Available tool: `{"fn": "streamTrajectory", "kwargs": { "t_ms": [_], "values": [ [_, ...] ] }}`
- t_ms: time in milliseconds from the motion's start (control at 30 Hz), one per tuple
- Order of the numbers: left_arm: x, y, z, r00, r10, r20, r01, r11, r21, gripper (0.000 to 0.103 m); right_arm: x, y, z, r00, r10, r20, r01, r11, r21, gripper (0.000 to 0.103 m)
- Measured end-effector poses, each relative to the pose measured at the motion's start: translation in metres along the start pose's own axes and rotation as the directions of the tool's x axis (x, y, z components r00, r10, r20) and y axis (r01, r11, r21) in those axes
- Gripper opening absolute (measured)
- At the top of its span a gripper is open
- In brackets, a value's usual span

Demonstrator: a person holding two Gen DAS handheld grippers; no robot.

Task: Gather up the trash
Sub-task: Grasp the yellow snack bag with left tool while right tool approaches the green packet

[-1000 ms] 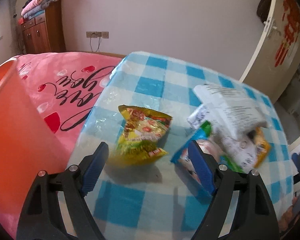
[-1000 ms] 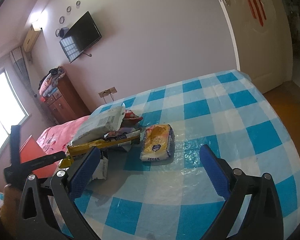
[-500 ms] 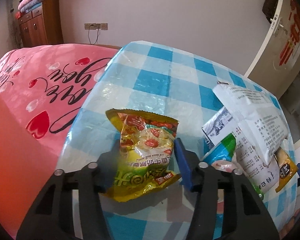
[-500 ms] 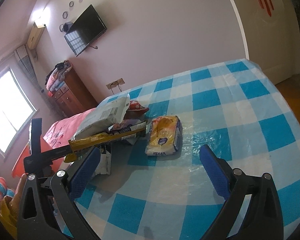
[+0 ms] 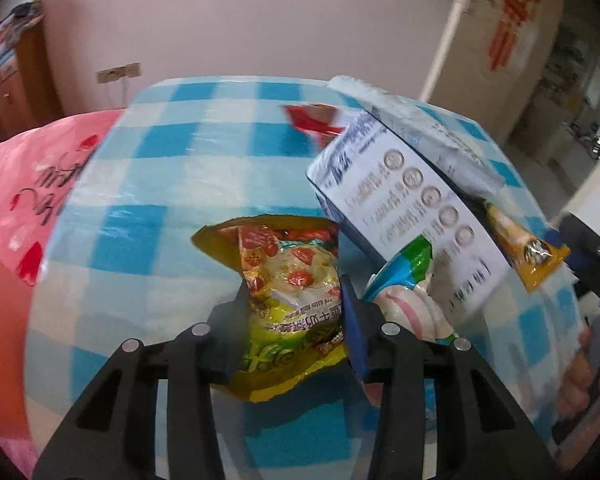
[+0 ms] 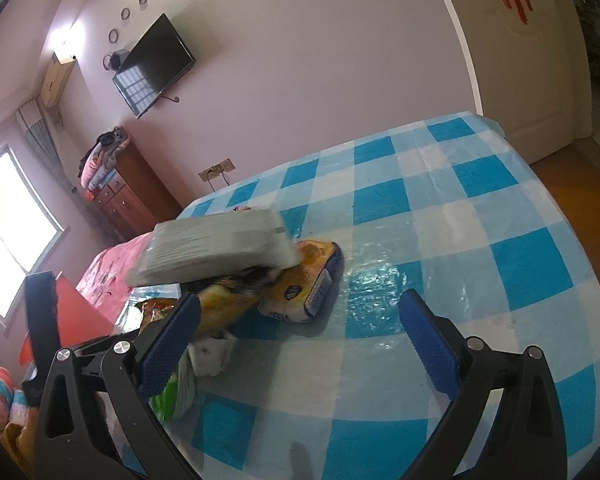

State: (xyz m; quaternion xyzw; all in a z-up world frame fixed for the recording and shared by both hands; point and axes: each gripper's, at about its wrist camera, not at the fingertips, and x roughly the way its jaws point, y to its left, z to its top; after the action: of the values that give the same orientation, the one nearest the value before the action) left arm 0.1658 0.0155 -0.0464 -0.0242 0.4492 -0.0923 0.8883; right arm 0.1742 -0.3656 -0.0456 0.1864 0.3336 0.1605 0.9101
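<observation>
On the blue-checked table (image 5: 160,160) lies a yellow snack packet (image 5: 296,280) with red fruit printed on it. My left gripper (image 5: 293,292) has this packet between its jaws, which are closing; the pads press on its crumpled sides. Right of it sits a heap of trash: a white and blue carton (image 5: 412,216), a blue-green wrapper (image 5: 408,264), a long yellow stick packet (image 5: 528,248) and a red wrapper (image 5: 312,120). My right gripper (image 6: 298,304) stands open above the table, holding nothing. Beyond its fingers lie a yellow-white bag (image 6: 304,288) and a grey-white bag (image 6: 216,248).
An orange-red bin (image 5: 0,320) stands at the table's left edge, beside a bed with a pink cover (image 5: 20,168). A person's hand (image 5: 580,380) shows at the right. A wooden dresser (image 6: 132,196) and a wall TV (image 6: 152,64) are at the back.
The left gripper moved forward over the yellow packet and its jaws narrowed from wide apart onto it. The right gripper stayed open and nearly still.
</observation>
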Motion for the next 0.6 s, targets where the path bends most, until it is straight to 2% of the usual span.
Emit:
{"fn": "streamTrajectory", "kwargs": {
  "t_ms": [167,500,600],
  "values": [
    [-0.002,-0.021,-0.009,0.999,-0.048,-0.004,0.048,0.999,0.026,0.041,0.003,-0.001,-0.002,1.0,0.008,-0.017,-0.008,1.0,0.001,0.098],
    [-0.008,-0.006,-0.018,0.998,-0.058,0.025,0.059,0.996,-0.063,0.038,0.007,0.019,-0.009,0.998,0.06,-0.035,-0.062,0.996,-0.07,0.096],
    [-0.013,0.0,-0.021,0.998,-0.051,0.032,0.054,0.995,-0.08,0.037,0.01,0.028,-0.012,0.995,0.082,-0.05,-0.086,0.992,-0.096,0.081]
  ]
}}
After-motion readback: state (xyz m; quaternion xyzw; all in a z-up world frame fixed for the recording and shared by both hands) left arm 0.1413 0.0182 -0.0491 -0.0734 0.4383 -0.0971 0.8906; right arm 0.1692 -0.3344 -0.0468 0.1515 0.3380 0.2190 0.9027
